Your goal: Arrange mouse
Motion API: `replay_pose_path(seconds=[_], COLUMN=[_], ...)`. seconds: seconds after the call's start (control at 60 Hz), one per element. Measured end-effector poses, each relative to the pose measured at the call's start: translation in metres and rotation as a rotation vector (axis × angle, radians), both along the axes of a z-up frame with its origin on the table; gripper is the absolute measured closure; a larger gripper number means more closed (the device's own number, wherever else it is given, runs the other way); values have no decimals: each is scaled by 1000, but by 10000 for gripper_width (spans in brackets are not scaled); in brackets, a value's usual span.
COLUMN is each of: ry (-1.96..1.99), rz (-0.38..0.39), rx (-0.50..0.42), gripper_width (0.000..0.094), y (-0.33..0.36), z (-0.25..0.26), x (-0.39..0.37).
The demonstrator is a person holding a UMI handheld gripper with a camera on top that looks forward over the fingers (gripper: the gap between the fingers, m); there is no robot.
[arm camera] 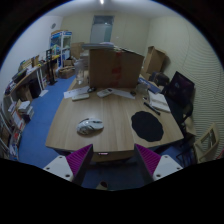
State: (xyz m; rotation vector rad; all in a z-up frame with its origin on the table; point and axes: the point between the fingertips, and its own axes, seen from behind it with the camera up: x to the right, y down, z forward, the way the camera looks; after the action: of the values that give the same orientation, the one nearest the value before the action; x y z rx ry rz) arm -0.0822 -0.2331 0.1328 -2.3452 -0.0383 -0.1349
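Currently my gripper (112, 162) hangs high, short of the near edge of the wooden table (115, 120), fingers spread wide with nothing between them. Mouse (90, 126) looks like the grey lump on the near-left of the tabletop, well ahead of my left finger; too small to be sure. Round black mouse pad (147, 125) sits to its right, apart from it. Judgement: approach step. I'd drop in low and left, centre the mouse between the pads, square up before closing, avoid dragging any cable.
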Motion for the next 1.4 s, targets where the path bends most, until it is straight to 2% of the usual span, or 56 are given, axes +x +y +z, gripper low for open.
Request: replay_pose_path(seconds=[0.233, 0.317, 0.383, 0.583, 0.783, 0.933, 1.05, 1.4], ry=[24, 90, 130, 202, 255, 244, 264, 134], rz=[-1, 22, 41, 143, 187, 219, 198, 70], rx=[55, 84, 78, -21, 13, -10, -35, 12], gripper_width=[79, 77, 79, 90, 97, 96, 92, 101], y=[17, 26, 30, 47, 94, 113, 123, 195], z=[13, 8, -7, -67, -105, -129, -142, -150], x=[-18, -37, -54, -102, -125, -134, -142, -135])
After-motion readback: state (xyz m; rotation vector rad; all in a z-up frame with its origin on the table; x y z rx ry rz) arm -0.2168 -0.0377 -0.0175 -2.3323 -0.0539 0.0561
